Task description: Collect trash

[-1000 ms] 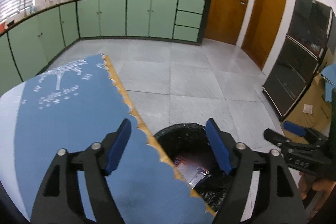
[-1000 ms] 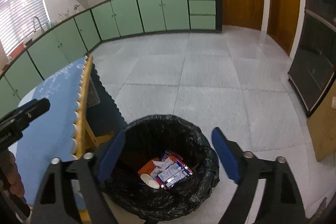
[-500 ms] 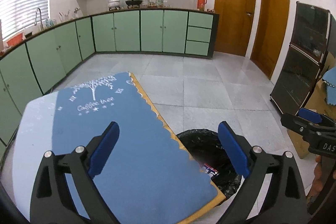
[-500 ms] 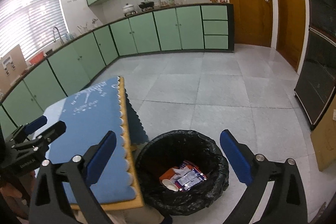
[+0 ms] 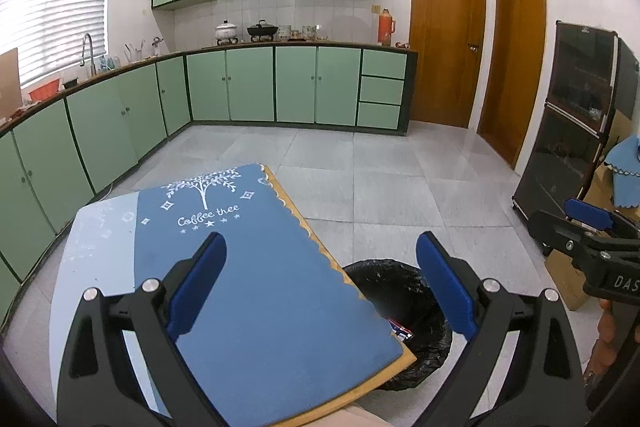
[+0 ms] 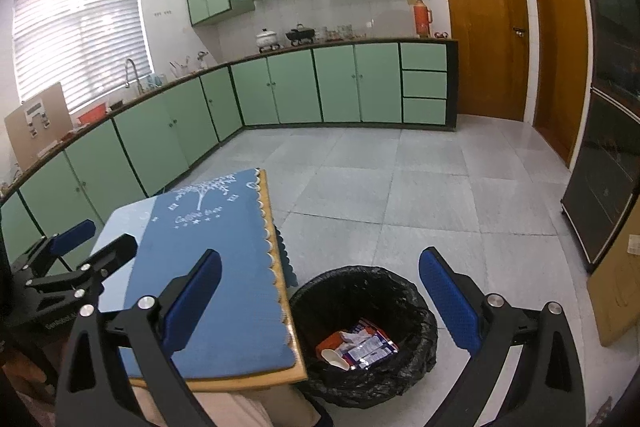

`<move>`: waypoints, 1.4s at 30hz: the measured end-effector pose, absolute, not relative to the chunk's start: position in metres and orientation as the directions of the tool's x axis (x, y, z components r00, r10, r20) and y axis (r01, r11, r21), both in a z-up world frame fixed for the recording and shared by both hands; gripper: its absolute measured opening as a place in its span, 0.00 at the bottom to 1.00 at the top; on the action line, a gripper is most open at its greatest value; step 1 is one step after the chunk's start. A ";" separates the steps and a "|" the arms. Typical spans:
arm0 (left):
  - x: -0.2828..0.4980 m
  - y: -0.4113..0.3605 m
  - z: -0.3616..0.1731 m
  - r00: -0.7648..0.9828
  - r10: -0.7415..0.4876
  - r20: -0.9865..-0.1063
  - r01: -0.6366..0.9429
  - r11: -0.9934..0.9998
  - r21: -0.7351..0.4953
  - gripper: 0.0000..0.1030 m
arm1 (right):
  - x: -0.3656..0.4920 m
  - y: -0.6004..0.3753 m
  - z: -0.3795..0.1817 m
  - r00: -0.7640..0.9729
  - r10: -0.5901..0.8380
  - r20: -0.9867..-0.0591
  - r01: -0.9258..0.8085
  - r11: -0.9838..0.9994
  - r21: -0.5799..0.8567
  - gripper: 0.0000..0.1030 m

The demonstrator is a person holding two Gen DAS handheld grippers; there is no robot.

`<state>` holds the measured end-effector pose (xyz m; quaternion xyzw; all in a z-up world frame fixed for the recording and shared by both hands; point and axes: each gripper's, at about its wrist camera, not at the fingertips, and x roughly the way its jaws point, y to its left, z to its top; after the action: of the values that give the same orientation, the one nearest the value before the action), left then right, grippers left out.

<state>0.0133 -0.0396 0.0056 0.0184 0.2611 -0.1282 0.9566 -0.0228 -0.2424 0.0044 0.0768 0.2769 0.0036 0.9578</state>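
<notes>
Right wrist view looks down into the round bin lined with a black plastic bag (image 6: 362, 335), standing on the grey tiled floor (image 6: 400, 187) just beside the corner of the wooden table covered by a blue scalloped cloth printed with a white tree (image 6: 208, 267). Inside the bin lie the collected trash items: a blue-and-white foil snack wrapper (image 6: 370, 349), an orange wrapper (image 6: 332, 339) and a small white cup on its side (image 6: 333, 358), all bunched together at the bottom.

The left wrist view shows far less of this: the table corner hides most of the bin (image 5: 404, 303), and only a sliver of wrapper peeks out under the edge. It does show more of the cloth's lettering, "Coffee tree".

The right gripper (image 6: 320, 291) has its blue-padded fingers spread wide with nothing between them, framing the table corner and the bin. The left gripper (image 5: 322, 273) is likewise spread wide and empty, above the cloth. Each gripper appears at the edge of the other's view, both raised above table height.
</notes>
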 end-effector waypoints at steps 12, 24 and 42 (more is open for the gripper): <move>0.006 -0.035 0.010 0.839 -0.238 -0.488 0.251 0.967 -0.041 0.90 | -0.029 -0.228 0.011 0.858 0.048 -0.512 0.022 0.991 0.129 0.94; 0.004 -0.034 0.010 0.840 -0.234 -0.489 0.244 0.969 -0.045 0.90 | -0.028 -0.229 0.011 0.857 0.051 -0.512 0.015 0.992 0.126 0.94; 0.004 -0.031 0.008 0.840 -0.233 -0.490 0.241 0.969 -0.047 0.90 | -0.025 -0.230 0.012 0.855 0.055 -0.516 0.010 0.993 0.121 0.94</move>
<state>0.0044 -0.0308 0.0084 0.0082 0.2545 -0.1236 0.9591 -0.0247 -0.2299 0.0122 0.0598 0.2694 0.0118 0.9611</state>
